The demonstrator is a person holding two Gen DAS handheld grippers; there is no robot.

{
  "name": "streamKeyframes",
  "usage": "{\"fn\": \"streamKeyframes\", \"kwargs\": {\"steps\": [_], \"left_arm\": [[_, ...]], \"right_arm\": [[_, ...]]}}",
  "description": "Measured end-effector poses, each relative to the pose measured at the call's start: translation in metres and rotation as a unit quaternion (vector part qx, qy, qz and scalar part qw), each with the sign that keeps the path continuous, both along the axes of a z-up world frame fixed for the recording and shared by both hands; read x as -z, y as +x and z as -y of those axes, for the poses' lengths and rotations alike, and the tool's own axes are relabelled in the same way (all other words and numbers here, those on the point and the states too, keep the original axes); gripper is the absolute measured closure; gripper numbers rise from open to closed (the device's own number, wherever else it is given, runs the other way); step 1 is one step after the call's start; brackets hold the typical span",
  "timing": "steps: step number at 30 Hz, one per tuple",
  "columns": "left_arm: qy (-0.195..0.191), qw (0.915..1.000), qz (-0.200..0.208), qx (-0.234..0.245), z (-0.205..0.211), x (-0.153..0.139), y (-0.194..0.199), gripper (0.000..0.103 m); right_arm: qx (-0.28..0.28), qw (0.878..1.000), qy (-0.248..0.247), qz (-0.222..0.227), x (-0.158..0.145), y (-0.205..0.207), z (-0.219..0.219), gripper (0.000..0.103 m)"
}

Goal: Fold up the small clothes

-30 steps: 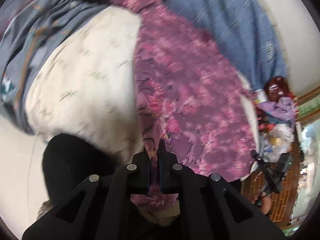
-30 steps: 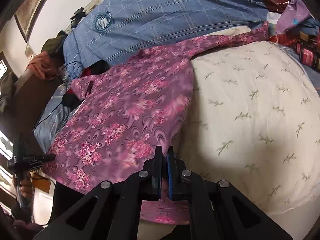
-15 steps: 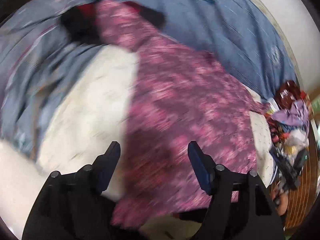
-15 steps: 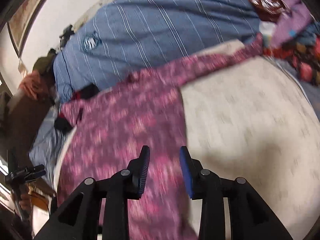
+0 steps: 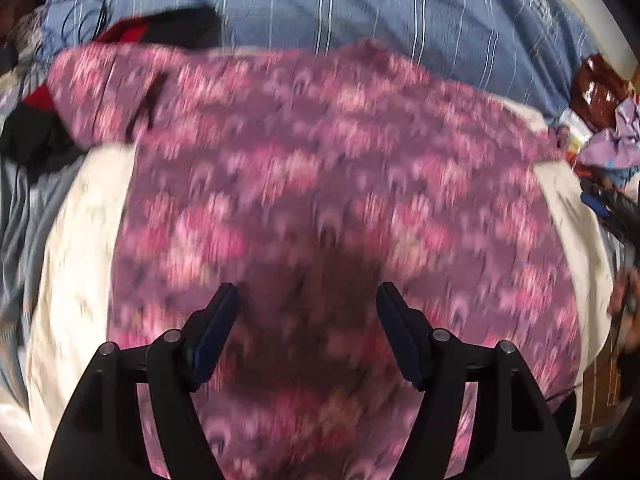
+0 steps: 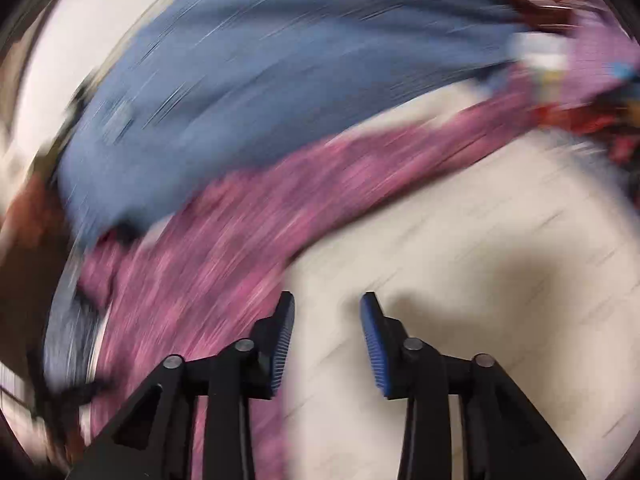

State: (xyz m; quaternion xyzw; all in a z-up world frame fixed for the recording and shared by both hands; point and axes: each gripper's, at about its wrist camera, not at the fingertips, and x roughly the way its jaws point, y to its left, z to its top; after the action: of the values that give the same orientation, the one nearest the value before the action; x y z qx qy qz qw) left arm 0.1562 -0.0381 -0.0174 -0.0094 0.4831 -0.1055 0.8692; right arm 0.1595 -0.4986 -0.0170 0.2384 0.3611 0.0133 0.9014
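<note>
Both grippers stood wide and empty. Left gripper point(image 5: 307, 334) hovered directly over the pink floral garment point(image 5: 320, 184), whose long axis ran sleeve to sleeve across the cream quilt point(image 6: 500, 280); right gripper point(image 6: 327, 344) sat just off the garment's edge, so left was nearer.

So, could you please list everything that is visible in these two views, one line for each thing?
Patterned garment: one, pink and purple, spread flat on the cream cover.
Cream cover: one, cream with small sprigs, under the garment.
Striped blanket: one, blue, behind the garment.
Dark clothes: a small heap, black and red, far left of the left view.
Clutter: several items, mixed colours, at the right edge; too blurred to name.
Left claw: one, black, open above the garment.
Right claw: one, black with blue pads, open, empty, above the cover.
</note>
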Motion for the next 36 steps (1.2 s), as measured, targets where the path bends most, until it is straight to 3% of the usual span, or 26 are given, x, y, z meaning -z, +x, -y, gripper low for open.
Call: {"fn": "streamKeyframes", "kwargs": {"steps": [2,5,7,12,13,14,15,18,21,23,25,30,34,36], "left_arm": [[-0.013,0.9998,0.013,-0.004,0.006,-0.005,0.017,0.032],[-0.028,0.9995,0.015,-0.008,0.013,-0.007,0.05,0.032],[-0.033,0.9994,0.007,-0.009,0.021,-0.002,0.067,0.032],[-0.032,0.9994,-0.01,0.003,0.039,0.008,0.099,0.032],[-0.025,0.9996,-0.008,0.005,0.042,0.006,0.106,0.032],[-0.02,0.9998,-0.004,0.004,0.043,0.003,0.112,0.032],[-0.017,0.9998,0.001,0.001,0.042,0.0,0.118,0.032],[-0.025,0.9994,0.013,-0.017,0.033,-0.003,0.132,0.028],[-0.04,0.9983,-0.033,-0.028,0.031,0.02,0.145,0.027],[-0.012,0.9995,-0.019,-0.023,0.039,0.026,0.14,0.027],[-0.006,0.9998,-0.019,-0.002,0.044,0.022,0.132,0.027],[-0.061,0.998,0.009,0.011,0.022,0.003,0.114,0.027],[-0.124,0.9923,-0.001,0.01,-0.002,-0.002,0.119,0.026],[-0.131,0.9913,-0.005,0.004,-0.007,-0.001,0.121,0.027]], "right_arm": [[0.089,0.996,0.011,-0.003,-0.008,0.023,0.064,0.062],[0.166,0.986,0.033,0.001,-0.015,0.06,0.129,0.059],[0.193,0.98,0.044,-0.005,-0.012,0.088,0.156,0.051],[0.246,0.966,0.015,-0.072,0.014,0.149,0.188,0.051],[0.238,0.967,0.017,-0.086,0.021,0.157,0.191,0.059],[0.217,0.971,0.023,-0.099,0.026,0.163,0.193,0.098],[0.202,0.974,0.016,-0.1,0.025,0.163,0.194,0.097],[0.201,0.98,-0.003,-0.004,-0.002,0.122,0.193,0.098],[0.208,0.978,-0.013,-0.029,0.009,0.101,0.199,0.098],[0.21,0.977,-0.012,-0.041,0.018,0.096,0.197,0.098],[0.213,0.977,-0.002,-0.021,0.014,0.089,0.188,0.098],[0.154,0.987,-0.029,0.031,-0.017,0.087,0.128,0.098],[0.074,0.996,-0.036,0.023,-0.027,0.112,0.043,0.098],[0.039,0.998,-0.034,0.02,-0.027,0.117,0.001,0.098]]}}
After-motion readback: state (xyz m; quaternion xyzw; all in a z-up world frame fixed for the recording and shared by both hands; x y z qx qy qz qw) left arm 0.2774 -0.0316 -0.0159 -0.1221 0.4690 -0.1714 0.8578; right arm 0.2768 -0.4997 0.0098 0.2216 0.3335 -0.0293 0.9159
